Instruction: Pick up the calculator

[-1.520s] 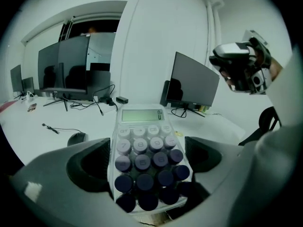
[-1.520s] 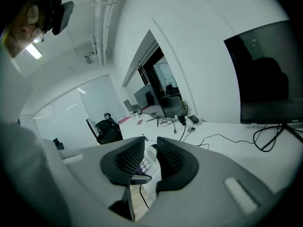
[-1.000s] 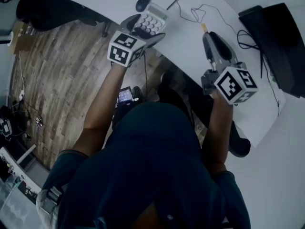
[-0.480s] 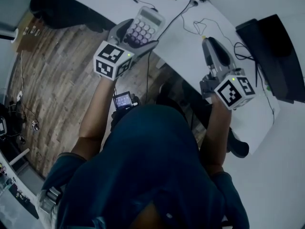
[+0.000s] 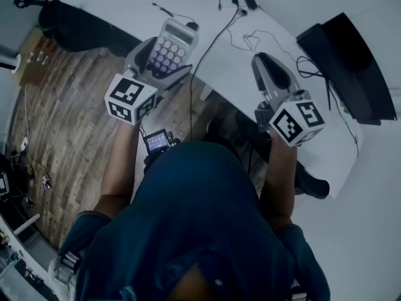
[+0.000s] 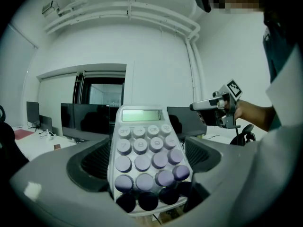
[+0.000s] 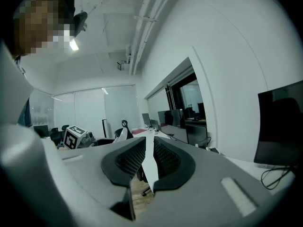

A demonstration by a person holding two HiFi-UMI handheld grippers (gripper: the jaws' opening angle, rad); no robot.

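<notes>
The calculator (image 5: 168,46) is grey-white with round lilac keys and a pale display. My left gripper (image 5: 161,56) is shut on it and holds it in the air over the edge of the white desk (image 5: 225,61). In the left gripper view the calculator (image 6: 144,150) stands upright between the two jaws of the left gripper (image 6: 147,148), keys facing the camera. My right gripper (image 5: 264,61) hovers over the desk to the right, shut with nothing in it. In its own view the right gripper (image 7: 147,148) shows only a thin slit between the jaws.
Thin black cables (image 5: 250,39) trail across the desk. A black monitor (image 5: 348,61) stands at the desk's right end. A dark chair (image 5: 81,21) sits at the upper left on the wooden floor (image 5: 69,124). A small device with a lit screen (image 5: 156,142) is near the person's waist.
My left gripper has carried the calculator leftward and nearer to me, off the desk surface and out over its edge. The right gripper has barely shifted.
</notes>
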